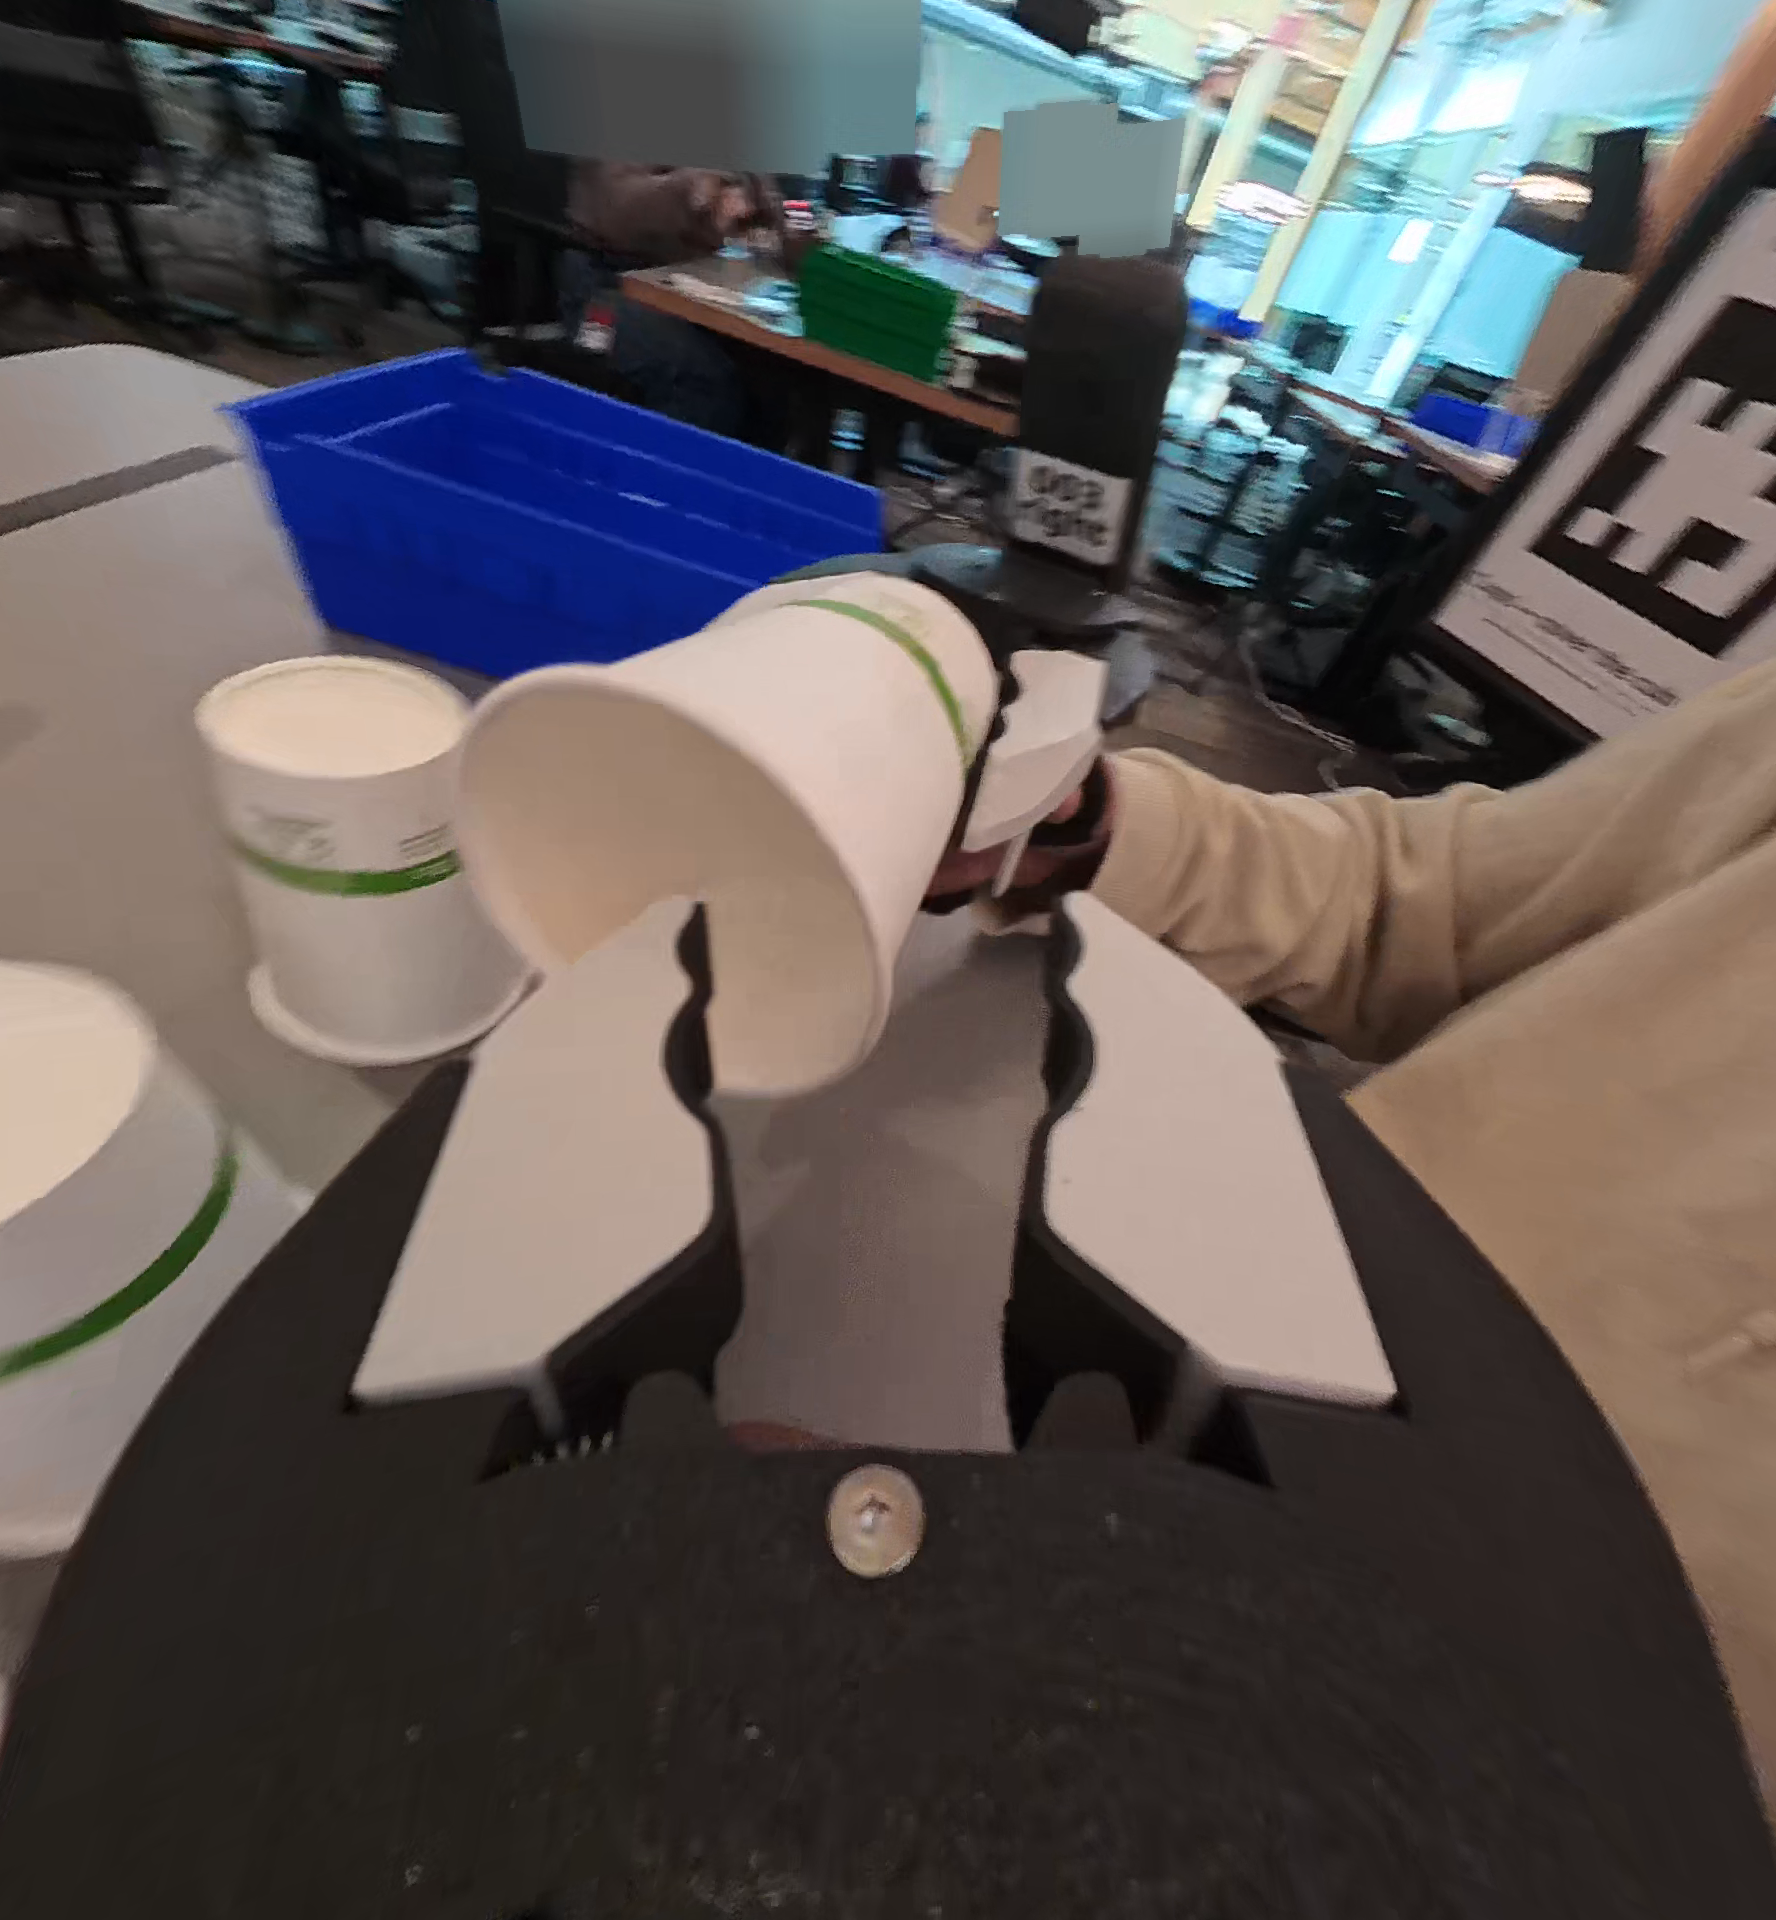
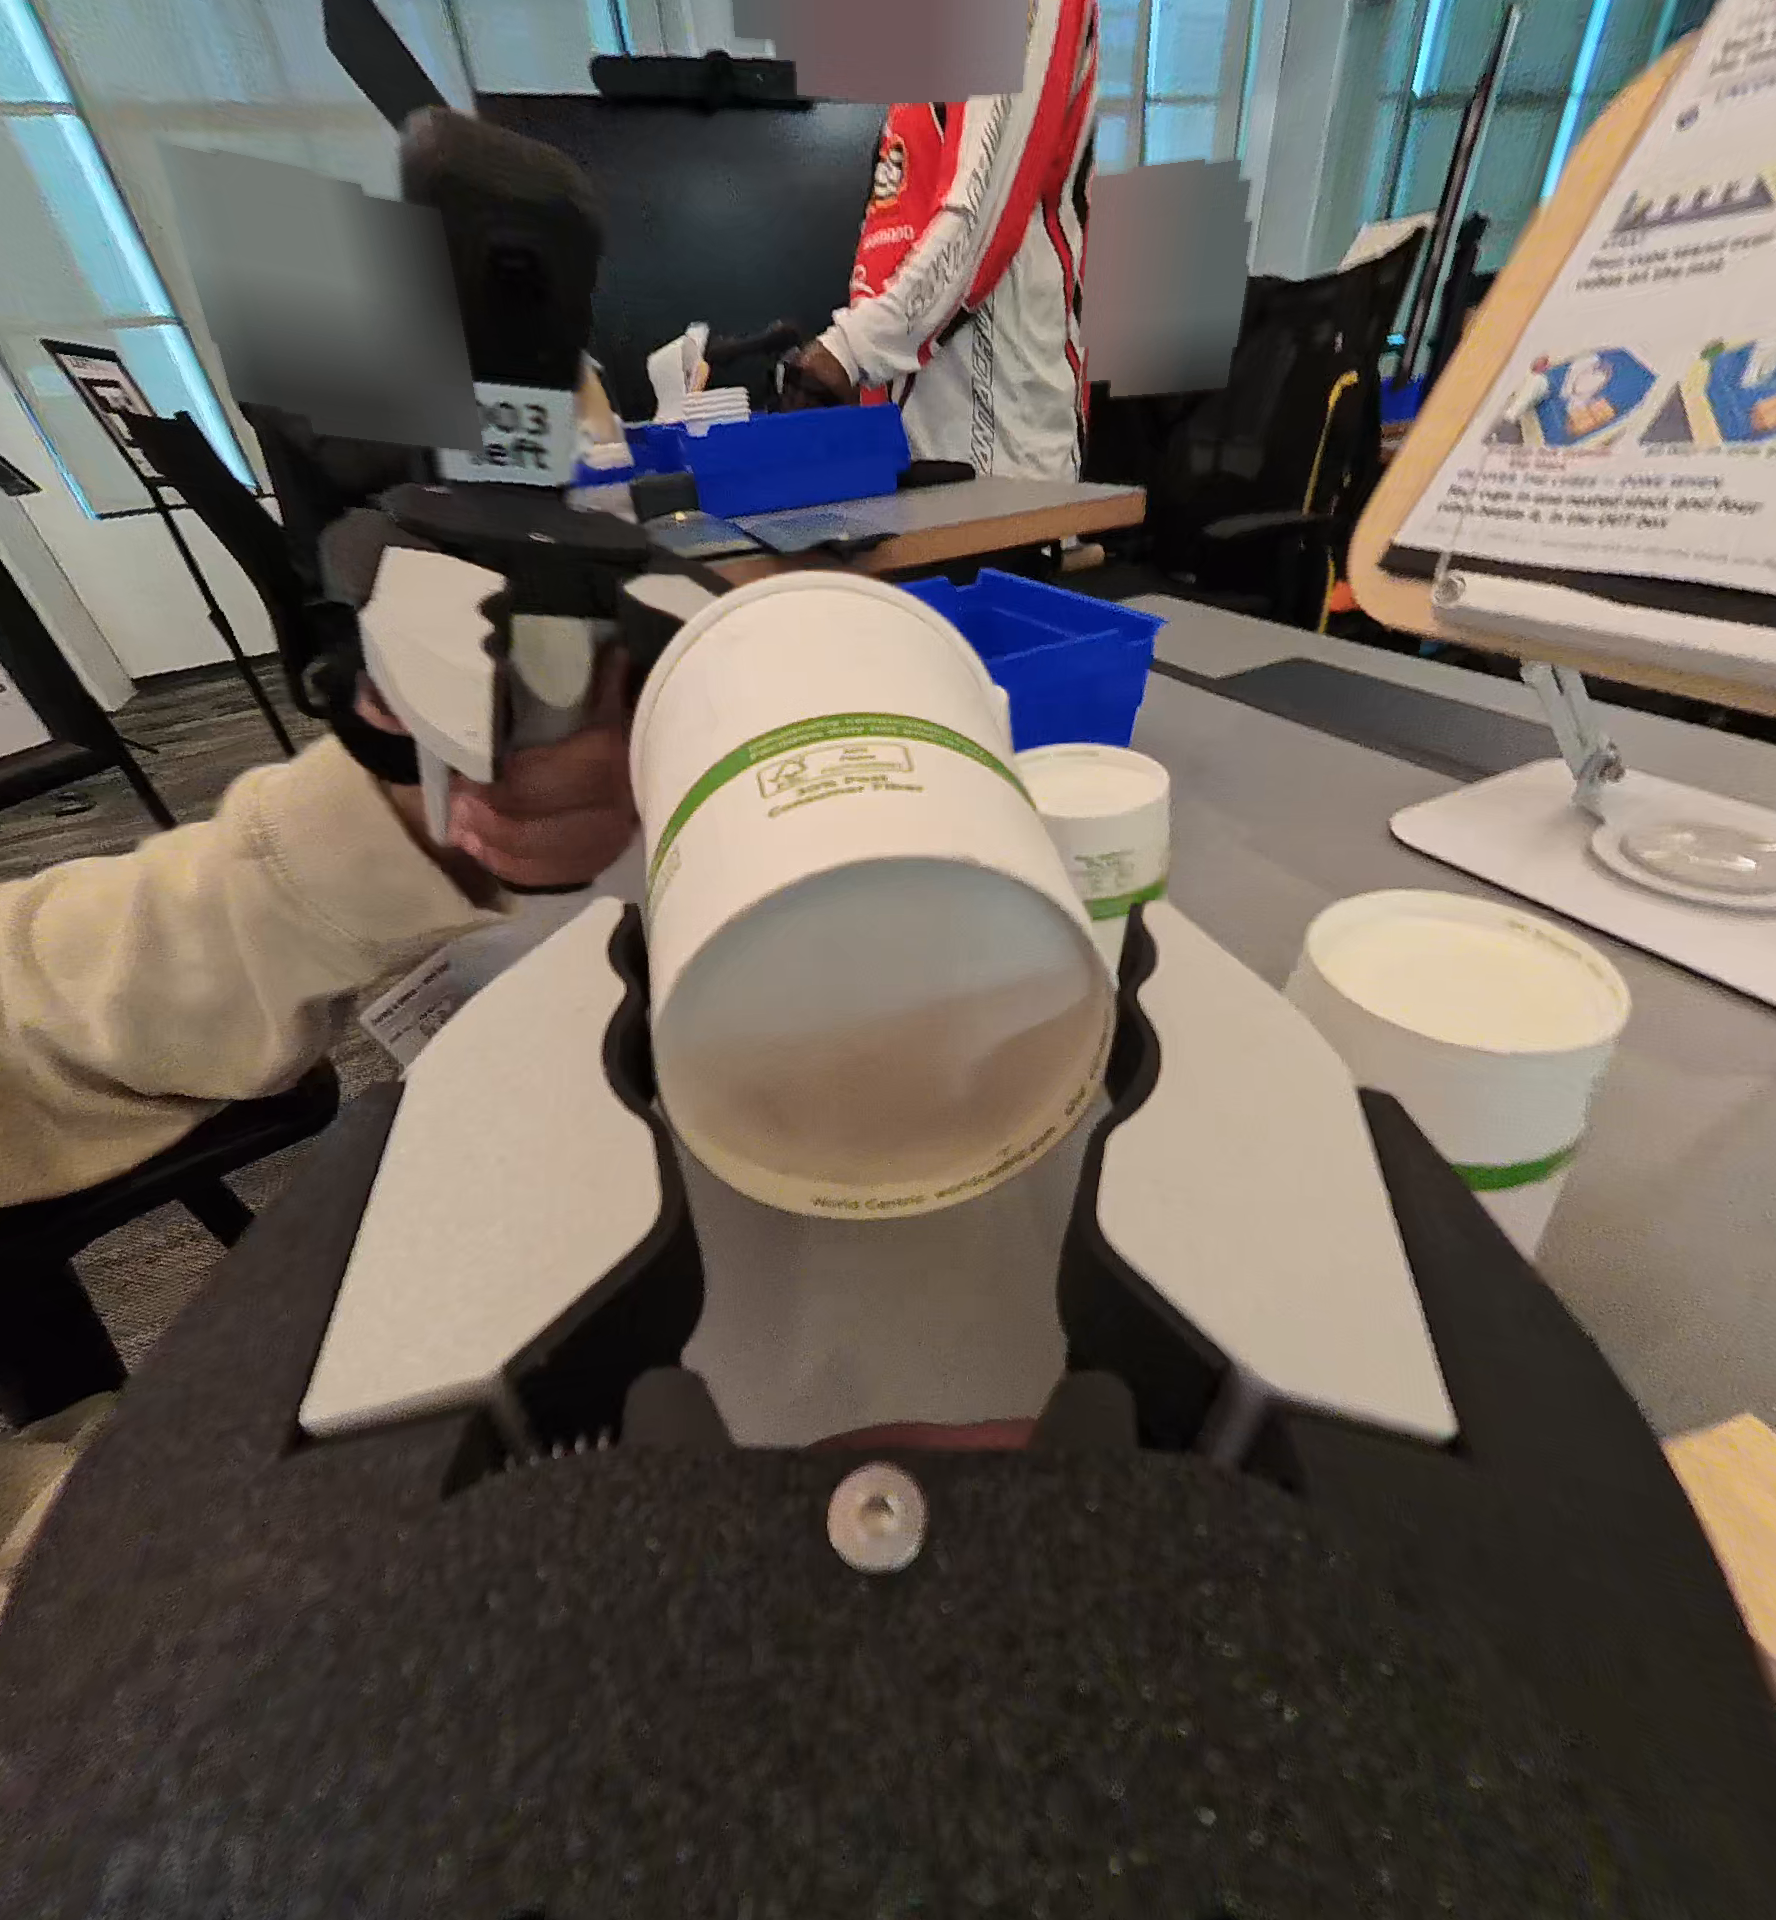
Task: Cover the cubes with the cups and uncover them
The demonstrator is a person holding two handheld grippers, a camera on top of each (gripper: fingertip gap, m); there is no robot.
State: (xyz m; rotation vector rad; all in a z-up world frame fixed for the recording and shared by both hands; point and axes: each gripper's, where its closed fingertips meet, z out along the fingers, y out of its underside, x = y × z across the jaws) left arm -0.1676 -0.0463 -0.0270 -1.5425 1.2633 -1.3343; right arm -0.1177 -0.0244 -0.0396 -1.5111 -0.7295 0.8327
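My right tool (image 2: 879, 997) grips white cup (image 2: 863, 894) by base, cup tipped sideways above grey tabletop (image 2: 1694, 1195). My left tool (image 1: 879, 997) wide, empty, near cup mouth. Two more cups (image 2: 1455, 1029) upside down on tabletop; blue bin (image 1: 551, 520) behind.

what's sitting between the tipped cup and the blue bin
One upside-down cup stands between the tipped cup, held by the right gripper, and the blue bin, in the right wrist view.

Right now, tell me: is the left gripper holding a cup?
No. The left gripper is open and empty; the tilted cup is held by the right gripper.
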